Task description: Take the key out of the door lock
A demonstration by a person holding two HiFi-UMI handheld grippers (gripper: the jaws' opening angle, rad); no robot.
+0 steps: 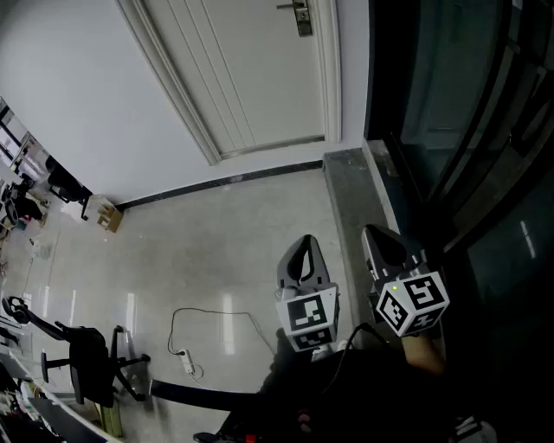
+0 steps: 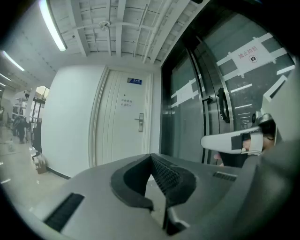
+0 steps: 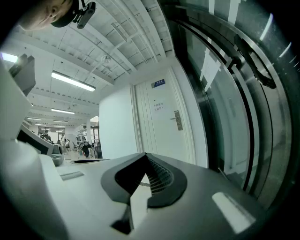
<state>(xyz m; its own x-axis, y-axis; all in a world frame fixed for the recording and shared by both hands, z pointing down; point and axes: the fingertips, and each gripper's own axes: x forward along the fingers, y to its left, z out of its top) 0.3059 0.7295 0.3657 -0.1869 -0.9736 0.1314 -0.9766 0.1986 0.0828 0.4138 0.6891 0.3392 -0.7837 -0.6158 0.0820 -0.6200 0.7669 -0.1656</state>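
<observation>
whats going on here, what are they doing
A person holds the left gripper and right gripper, both shut and empty, pointed toward a white door across the floor. Its lock plate is well out of reach, and any key in it is too small to make out. The removal has not started yet.

White door (image 1: 260, 78); grey floor (image 1: 216, 251); black chair (image 1: 86, 359); dark glass wall (image 1: 467, 112)

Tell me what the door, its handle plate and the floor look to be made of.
Door: probably painted wood or composite, matt white, with moulded panel grooves. Handle plate: likely metal, with a dull grey-brown sheen, though it is too small to be sure. Floor: polished stone or tile, glossy, with bright streaks of light reflected in it.
</observation>
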